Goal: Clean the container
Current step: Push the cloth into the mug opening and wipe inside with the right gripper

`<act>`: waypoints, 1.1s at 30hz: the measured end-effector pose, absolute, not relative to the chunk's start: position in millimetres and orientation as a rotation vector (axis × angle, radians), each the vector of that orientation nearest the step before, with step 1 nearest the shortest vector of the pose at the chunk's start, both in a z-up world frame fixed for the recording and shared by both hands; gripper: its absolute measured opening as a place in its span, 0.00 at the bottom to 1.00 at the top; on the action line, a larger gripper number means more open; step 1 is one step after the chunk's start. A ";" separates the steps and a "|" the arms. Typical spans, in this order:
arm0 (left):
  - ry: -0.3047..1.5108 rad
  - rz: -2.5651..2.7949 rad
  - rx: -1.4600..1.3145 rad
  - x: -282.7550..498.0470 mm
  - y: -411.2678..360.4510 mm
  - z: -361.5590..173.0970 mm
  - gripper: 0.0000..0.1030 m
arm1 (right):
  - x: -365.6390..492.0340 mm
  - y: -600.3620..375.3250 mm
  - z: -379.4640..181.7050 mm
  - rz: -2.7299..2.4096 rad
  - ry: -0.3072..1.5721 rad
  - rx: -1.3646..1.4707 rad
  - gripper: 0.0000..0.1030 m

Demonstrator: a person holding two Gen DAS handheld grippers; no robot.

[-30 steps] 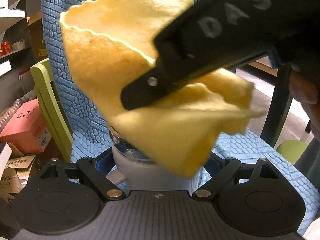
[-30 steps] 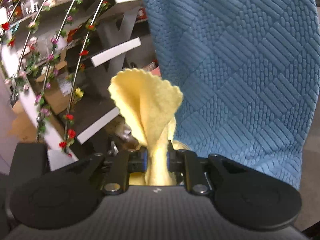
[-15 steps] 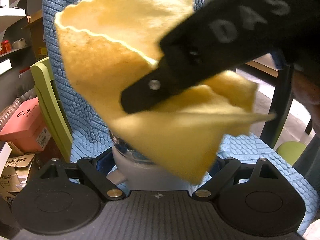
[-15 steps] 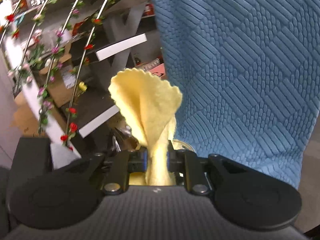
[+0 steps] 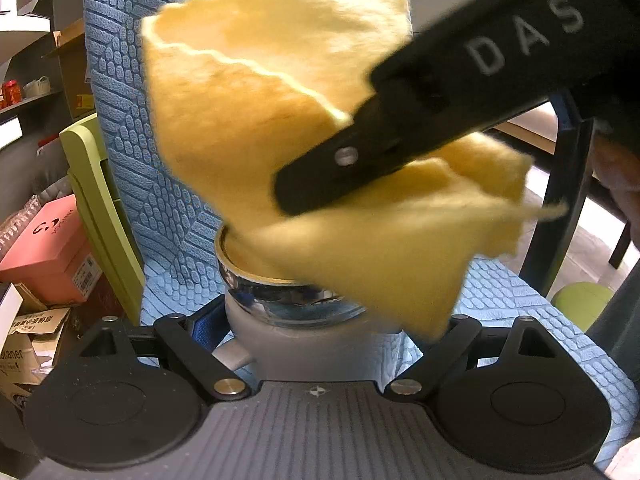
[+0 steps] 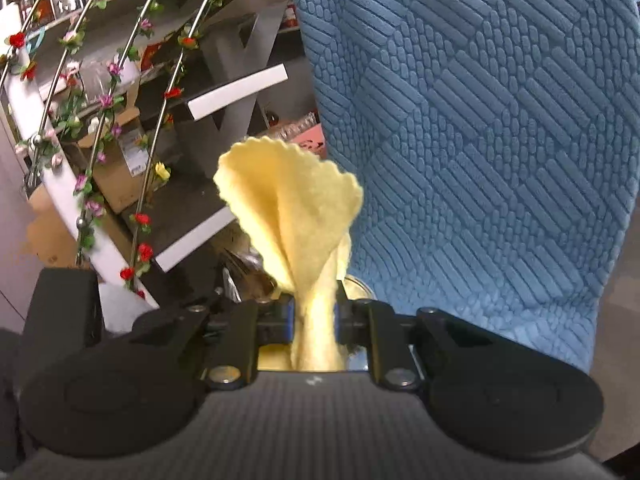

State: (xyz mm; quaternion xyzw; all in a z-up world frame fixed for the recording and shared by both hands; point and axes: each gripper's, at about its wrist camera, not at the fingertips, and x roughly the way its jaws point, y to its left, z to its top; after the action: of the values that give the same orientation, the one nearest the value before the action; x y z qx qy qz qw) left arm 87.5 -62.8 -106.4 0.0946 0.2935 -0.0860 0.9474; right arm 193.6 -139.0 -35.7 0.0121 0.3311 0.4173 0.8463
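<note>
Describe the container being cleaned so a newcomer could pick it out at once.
Start at the chair draped in a textured blue cover. In front of its backrest, between the fingers of the left gripper, sits the container: a pale grey cup body with a shiny metal rim. A yellow cloth, pinched by the right gripper, hangs over its mouth; nothing else nearby is metallic.

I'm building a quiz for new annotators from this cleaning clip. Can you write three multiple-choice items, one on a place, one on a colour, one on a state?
1. Where is the cloth's lower end? A inside the container's mouth; B on the floor; C on a shelf.
2. What colour is the cloth? A blue; B yellow; C red.
3. How is the right gripper? A wide open; B shut on the cloth; C out of view.

Answers:
A, it dips past the container's metal rim.
B, it is yellow in both views.
B, the cloth is bunched between its pads.
</note>
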 end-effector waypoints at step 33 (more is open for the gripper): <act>0.596 -0.177 0.171 32.1 -87.3 -104.1 0.89 | 196.8 -132.8 -32.0 0.869 0.694 -0.054 0.17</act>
State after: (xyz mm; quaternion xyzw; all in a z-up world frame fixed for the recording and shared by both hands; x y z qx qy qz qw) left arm 32.1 -87.3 -104.1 0.0842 0.2929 -0.0869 0.9484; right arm 196.8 -132.8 -32.0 -0.0254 0.3292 0.4123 0.8491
